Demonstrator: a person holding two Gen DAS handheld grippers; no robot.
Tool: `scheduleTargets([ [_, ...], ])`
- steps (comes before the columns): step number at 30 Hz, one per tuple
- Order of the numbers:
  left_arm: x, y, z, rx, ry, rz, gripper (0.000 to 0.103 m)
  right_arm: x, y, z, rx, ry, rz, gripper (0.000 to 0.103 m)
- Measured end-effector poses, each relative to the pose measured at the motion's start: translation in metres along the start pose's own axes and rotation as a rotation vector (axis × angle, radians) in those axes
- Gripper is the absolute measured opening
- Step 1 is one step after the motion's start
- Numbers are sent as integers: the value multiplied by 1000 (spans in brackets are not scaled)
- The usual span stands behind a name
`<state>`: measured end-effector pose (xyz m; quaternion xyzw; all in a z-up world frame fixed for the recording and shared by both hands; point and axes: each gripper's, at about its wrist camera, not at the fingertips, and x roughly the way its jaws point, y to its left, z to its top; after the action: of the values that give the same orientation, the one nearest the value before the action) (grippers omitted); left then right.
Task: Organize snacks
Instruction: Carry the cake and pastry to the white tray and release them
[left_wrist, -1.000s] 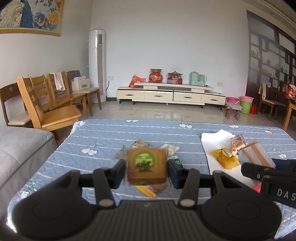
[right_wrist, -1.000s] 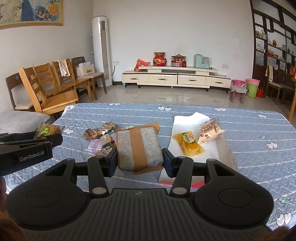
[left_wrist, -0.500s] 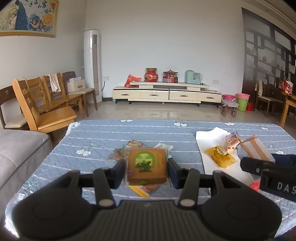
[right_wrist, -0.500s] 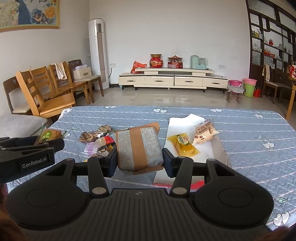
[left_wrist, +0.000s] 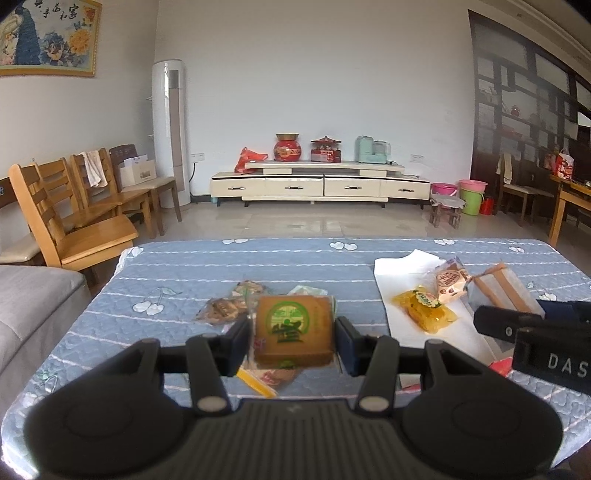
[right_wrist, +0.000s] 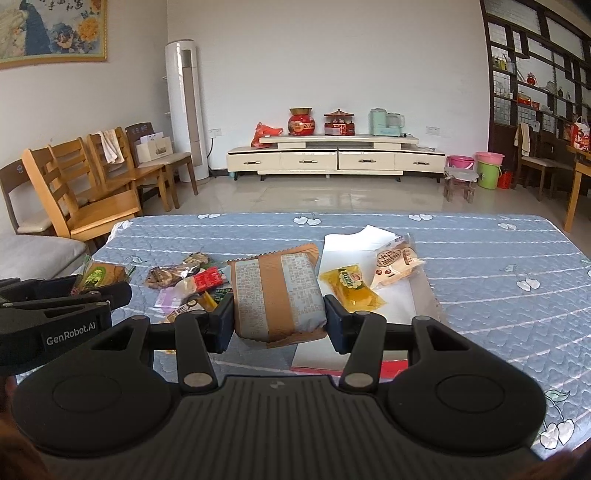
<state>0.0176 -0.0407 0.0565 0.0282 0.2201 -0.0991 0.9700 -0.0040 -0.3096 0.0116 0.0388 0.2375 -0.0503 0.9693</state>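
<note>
Left gripper (left_wrist: 293, 341) is pinching a square brown pack (left_wrist: 293, 330) with a green round logo, held above the bench (left_wrist: 177, 273). Right gripper (right_wrist: 279, 319) is clamped on a grey-and-tan bag (right_wrist: 277, 295), back side full of tiny print I can't read. Right view reads "GenRobot.AI" on the other gripper's side; left view only shows "DAS". A yellow pack (right_wrist: 349, 286) and a white-brown pack (right_wrist: 395, 260) lie on white paper (right_wrist: 343, 243).

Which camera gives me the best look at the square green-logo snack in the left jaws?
Left wrist view: the square green-logo snack faces the lens, centred in the left gripper. The right wrist view shows it only small and partly hidden at the left edge.
</note>
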Motion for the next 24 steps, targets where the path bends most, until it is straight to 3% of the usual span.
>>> scheduleTargets([
  [24, 31, -45, 6, 58, 30, -99, 49, 4, -9, -1, 65, 9, -107, 62],
])
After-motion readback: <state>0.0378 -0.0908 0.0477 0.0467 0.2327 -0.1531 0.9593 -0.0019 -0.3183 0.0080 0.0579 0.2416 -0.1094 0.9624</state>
